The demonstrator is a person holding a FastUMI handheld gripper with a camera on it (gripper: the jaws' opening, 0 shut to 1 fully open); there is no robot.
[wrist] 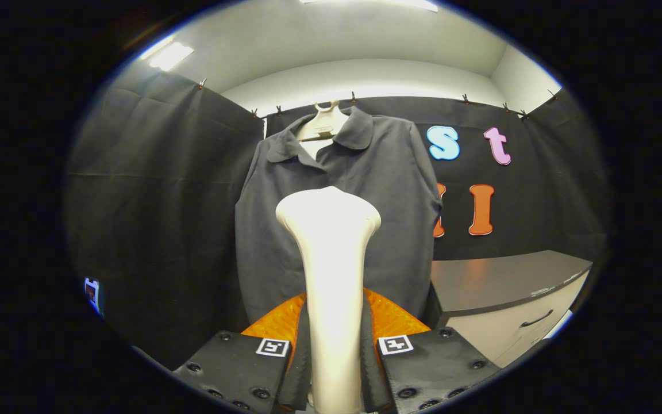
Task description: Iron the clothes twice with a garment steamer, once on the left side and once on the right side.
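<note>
A cream garment steamer stands upright between my fingers, its wide head at the top and its handle running down into the gripper. Both fingers press on the handle, so the gripper is shut on it. Beyond the steamer head hangs a dark grey collared shirt on a pale hanger, flat against the black cloth wall. The steamer head is in front of the shirt's middle, and I cannot tell whether it touches the fabric. The steamer hides the shirt's lower centre.
A grey cabinet with a dark top and a drawer handle stands to the right of the shirt. Black cloth walls close in the left and back. A small lit device sits low beside the left wall.
</note>
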